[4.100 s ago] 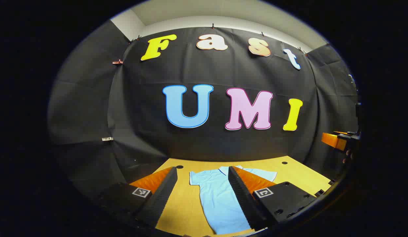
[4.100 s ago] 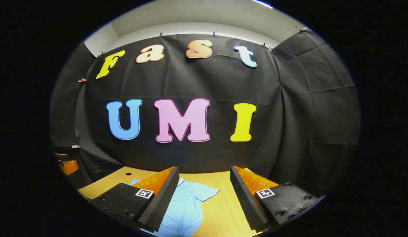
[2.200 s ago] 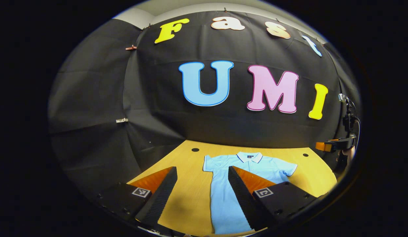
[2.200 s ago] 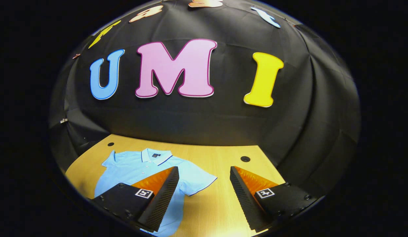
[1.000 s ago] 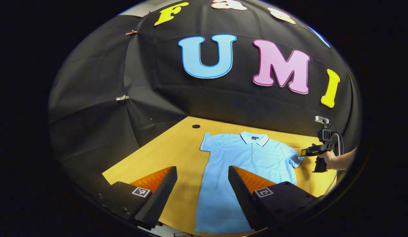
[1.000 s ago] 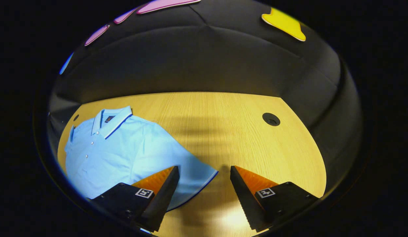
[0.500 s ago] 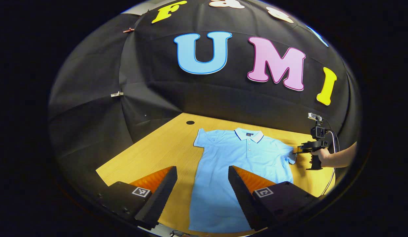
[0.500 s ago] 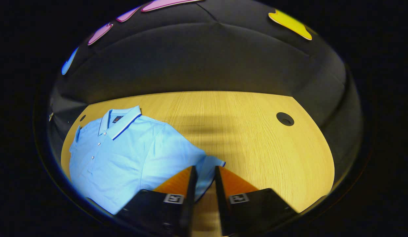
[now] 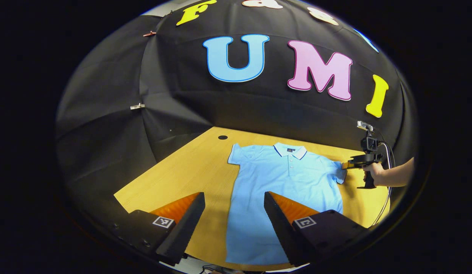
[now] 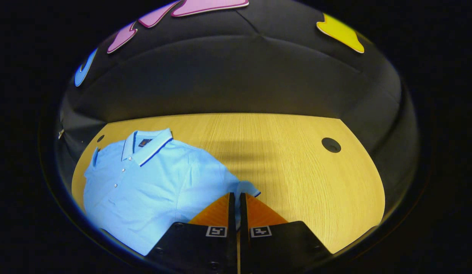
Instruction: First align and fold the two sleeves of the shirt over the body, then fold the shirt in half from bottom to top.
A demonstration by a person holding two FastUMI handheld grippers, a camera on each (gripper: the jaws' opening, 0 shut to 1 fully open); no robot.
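My right gripper (image 10: 234, 199) is pinched on the shirt's right sleeve (image 10: 246, 189), both fingers pressing the cuff at its edge. The shirt (image 9: 285, 190) lies flat and face up on the table (image 9: 190, 175), collar (image 9: 290, 150) toward the far wall. My left gripper (image 9: 232, 213) hangs above the near left of the table with its fingers wide, holding nothing. In the left gripper view I see the hand (image 9: 372, 171) holding the right gripper at the sleeve.

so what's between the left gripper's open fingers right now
In the left gripper view, the left gripper frames bare table and the shirt's lower left edge; neither finger touches it.
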